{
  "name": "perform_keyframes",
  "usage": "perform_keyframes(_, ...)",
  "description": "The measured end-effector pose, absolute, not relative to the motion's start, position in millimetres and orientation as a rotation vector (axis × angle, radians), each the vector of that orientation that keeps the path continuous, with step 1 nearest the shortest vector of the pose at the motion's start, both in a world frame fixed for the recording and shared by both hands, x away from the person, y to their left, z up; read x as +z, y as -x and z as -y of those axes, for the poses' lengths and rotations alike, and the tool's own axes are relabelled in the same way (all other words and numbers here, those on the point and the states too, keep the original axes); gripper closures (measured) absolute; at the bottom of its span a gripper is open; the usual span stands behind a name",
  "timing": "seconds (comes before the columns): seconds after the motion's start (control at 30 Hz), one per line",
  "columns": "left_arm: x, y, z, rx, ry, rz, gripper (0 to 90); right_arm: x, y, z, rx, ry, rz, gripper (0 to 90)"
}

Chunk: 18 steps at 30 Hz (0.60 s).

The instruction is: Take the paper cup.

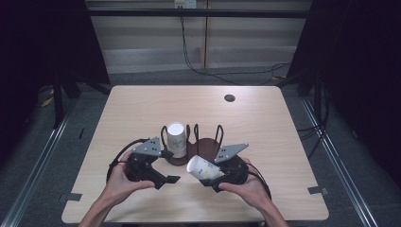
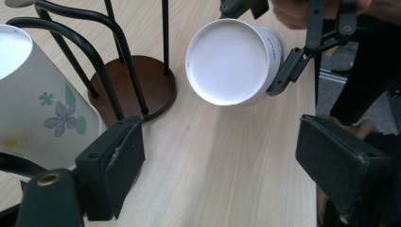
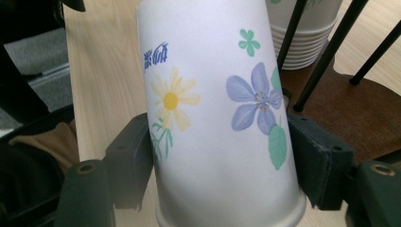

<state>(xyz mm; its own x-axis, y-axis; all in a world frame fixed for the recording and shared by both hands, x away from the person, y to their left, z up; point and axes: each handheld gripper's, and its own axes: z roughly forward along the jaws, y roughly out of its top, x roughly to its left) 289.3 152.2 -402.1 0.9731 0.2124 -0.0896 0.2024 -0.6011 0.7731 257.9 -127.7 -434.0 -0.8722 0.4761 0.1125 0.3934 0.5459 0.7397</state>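
My right gripper (image 1: 211,177) (image 3: 222,163) is shut on a white paper cup (image 1: 202,166) (image 3: 213,94) printed with flowers, its pads pressing on both sides. The cup lies tilted just above the table, its closed bottom toward my left gripper (image 2: 227,61). My left gripper (image 1: 169,166) (image 2: 227,170) stands open with only bare table between its pads. A stack of upside-down flowered cups (image 1: 176,138) (image 2: 38,109) (image 3: 302,28) sits in a black wire rack on a dark brown round base (image 1: 208,144) (image 2: 137,87) (image 3: 350,109), just left of my left gripper's near pad.
The wooden table (image 1: 142,109) has a small dark cable hole (image 1: 230,98) at the back right. Black wire loops (image 1: 219,134) of the rack rise behind both grippers. Dark floor and rails lie beyond the table's sides.
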Motion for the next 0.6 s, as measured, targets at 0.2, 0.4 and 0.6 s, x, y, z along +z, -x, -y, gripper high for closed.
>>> perform_keyframes(0.2, -404.6, -289.1, -149.4, 0.016, -2.252, -0.281, 17.9, -429.9, -260.0, 125.5, 1.142, -0.717, -2.745, 30.0)
perform_keyframes(0.4, -406.0, -287.8, -147.6, 0.019, -2.273, -0.263, 17.9, -427.5, -261.5, 122.2, 1.071, -0.682, -2.805, 30.0)
perform_keyframes(0.6, -413.1, -285.6, -146.1, -0.007, -2.293, -0.249, 20.2, -423.8, -263.0, 120.1, 1.02, -0.651, -2.83, 30.4)
